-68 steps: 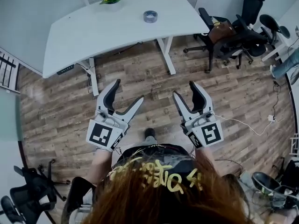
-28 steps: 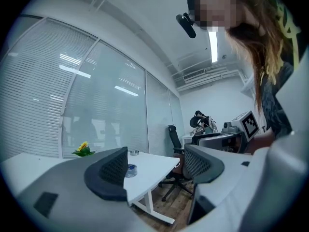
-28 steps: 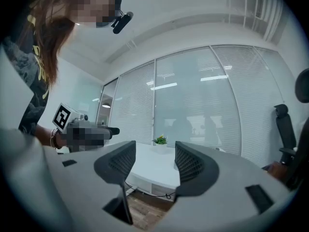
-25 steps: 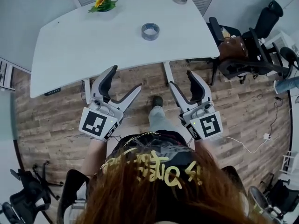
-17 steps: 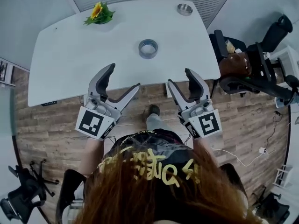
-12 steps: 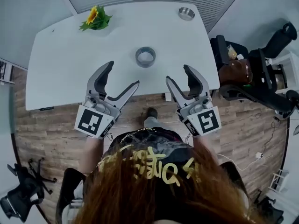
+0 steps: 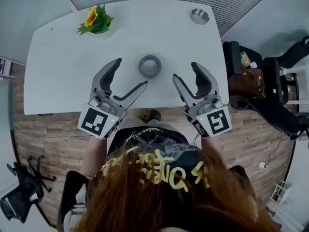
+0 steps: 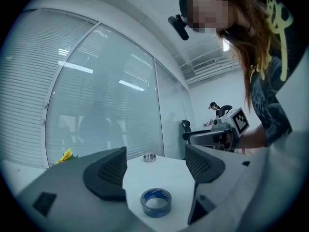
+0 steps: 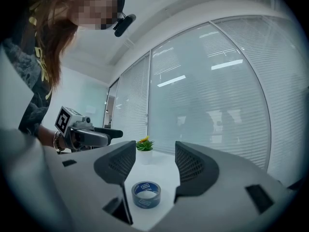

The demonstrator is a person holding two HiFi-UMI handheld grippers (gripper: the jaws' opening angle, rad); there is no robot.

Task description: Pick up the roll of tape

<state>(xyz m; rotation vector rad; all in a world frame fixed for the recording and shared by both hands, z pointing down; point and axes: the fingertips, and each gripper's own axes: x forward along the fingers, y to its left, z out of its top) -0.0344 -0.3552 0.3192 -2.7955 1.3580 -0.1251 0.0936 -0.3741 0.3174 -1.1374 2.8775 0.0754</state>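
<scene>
The white table [image 7: 58,71] stood on a wood floor before a glazed wall with blinds. The roll of tape [image 7: 149,65] lay flat near the table's middle, just ahead of and between my grippers, touching neither. My left gripper [image 7: 131,72] and right gripper [image 7: 185,70] were both spread wide, empty and level. For a sound grasp, I judged one gripper should straddle the roll's wall squarely before closing, the other held clear.

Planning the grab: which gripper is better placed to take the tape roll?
Left gripper, narrowly: its open jaws frame the tape roll dead centre and sit nearer. The right gripper is open too.
</scene>
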